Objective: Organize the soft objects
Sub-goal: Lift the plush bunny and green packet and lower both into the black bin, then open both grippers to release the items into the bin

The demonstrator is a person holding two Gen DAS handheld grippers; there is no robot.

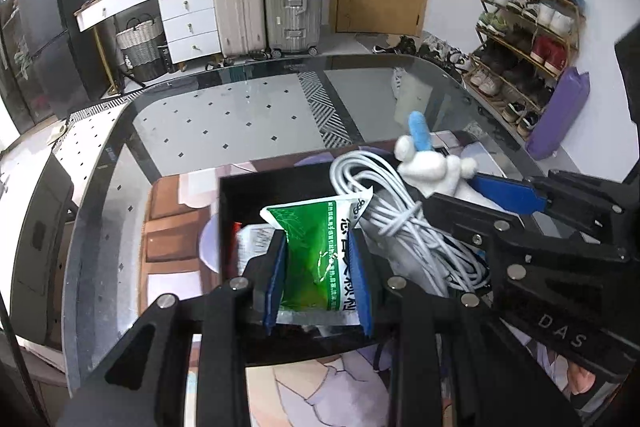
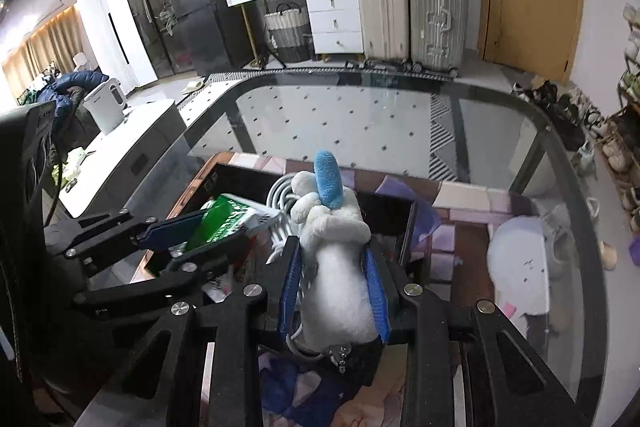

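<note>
My left gripper (image 1: 320, 267) is shut on a green and white sachet (image 1: 316, 251), held over the black box (image 1: 232, 203) on the glass table. It also shows in the right wrist view (image 2: 192, 231). My right gripper (image 2: 334, 283) is shut on a white plush toy (image 2: 336, 267) with a blue ear (image 2: 327, 179), held over the same box beside the left gripper. The plush toy shows in the left wrist view (image 1: 432, 167). A coiled white cable (image 1: 384, 211) lies in the box under both.
The box sits on a printed mat (image 1: 172, 227) on the glass table (image 1: 224, 123). A white soft item (image 2: 520, 263) lies on the table to the right. Suitcases (image 2: 408, 7), a white dresser and a shoe rack (image 1: 524, 39) stand beyond the table.
</note>
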